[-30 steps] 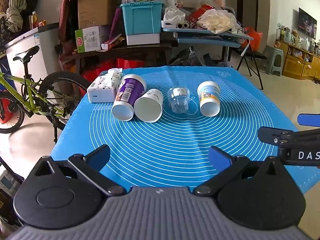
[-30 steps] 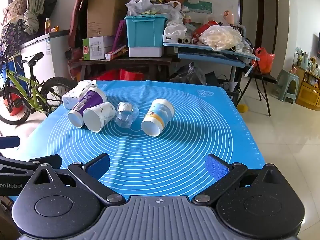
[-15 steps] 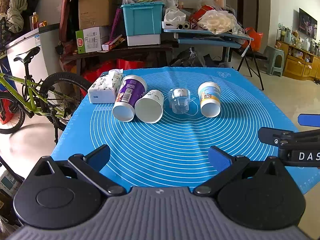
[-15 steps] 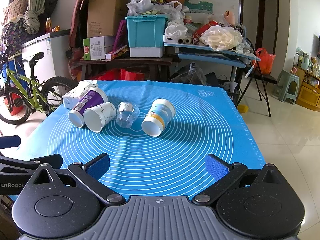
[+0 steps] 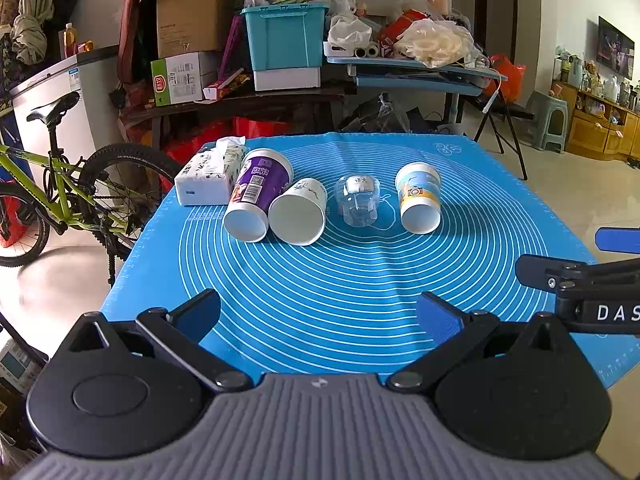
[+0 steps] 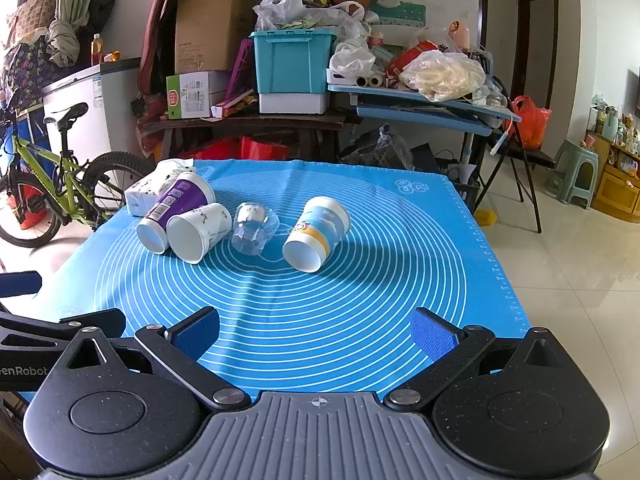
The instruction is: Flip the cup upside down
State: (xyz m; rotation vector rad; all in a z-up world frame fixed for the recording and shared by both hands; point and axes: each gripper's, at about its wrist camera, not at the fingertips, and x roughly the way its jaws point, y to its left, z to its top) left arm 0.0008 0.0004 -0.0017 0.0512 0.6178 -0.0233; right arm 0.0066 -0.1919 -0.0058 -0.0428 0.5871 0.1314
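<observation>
Several cups lie on their sides in a row on the blue mat [image 5: 360, 288], mouths toward me: a purple cup [image 5: 256, 192], a white paper cup [image 5: 298, 210], a clear plastic cup [image 5: 358, 200] and a blue-and-white cup [image 5: 419, 202]. They also show in the right wrist view: purple cup [image 6: 176, 208], white cup [image 6: 198, 230], clear cup [image 6: 254, 228], blue-and-white cup [image 6: 316, 232]. My left gripper [image 5: 320, 314] is open and empty, well short of the cups. My right gripper [image 6: 316, 330] is open and empty, also near the mat's front edge.
A tissue pack [image 5: 210, 176] lies at the mat's far left behind the purple cup. A green bicycle [image 5: 60, 196] stands left of the table. Cluttered tables with boxes and a teal bin [image 5: 284, 40] stand behind. The right gripper's arm [image 5: 580, 280] shows at the right.
Both grippers have drifted very slightly; the view has barely shifted. The cups have not moved.
</observation>
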